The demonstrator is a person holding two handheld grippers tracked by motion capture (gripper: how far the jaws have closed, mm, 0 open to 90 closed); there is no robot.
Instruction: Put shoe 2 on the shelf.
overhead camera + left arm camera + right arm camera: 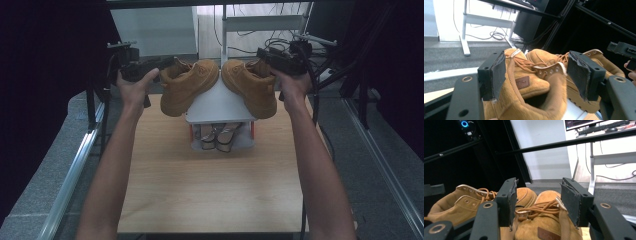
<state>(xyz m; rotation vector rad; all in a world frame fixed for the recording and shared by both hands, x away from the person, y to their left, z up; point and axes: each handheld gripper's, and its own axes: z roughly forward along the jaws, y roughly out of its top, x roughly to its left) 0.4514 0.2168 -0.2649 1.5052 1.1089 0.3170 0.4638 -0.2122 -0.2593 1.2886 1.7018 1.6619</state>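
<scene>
Forearms (115, 165) nearest; sandals (220, 137) half hidden under shelf (220, 107).

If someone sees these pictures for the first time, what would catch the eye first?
Two tan boots catch the eye: the left boot and the right boot lie toe to toe on a grey rack on the wooden table. The left gripper and right gripper are at their collars.

Wooden table (210, 185) carries a small two-tier rack (220, 107). Two tan boots (187, 85) rest on its top shelf; strappy sandals (220, 136) sit below.
</scene>
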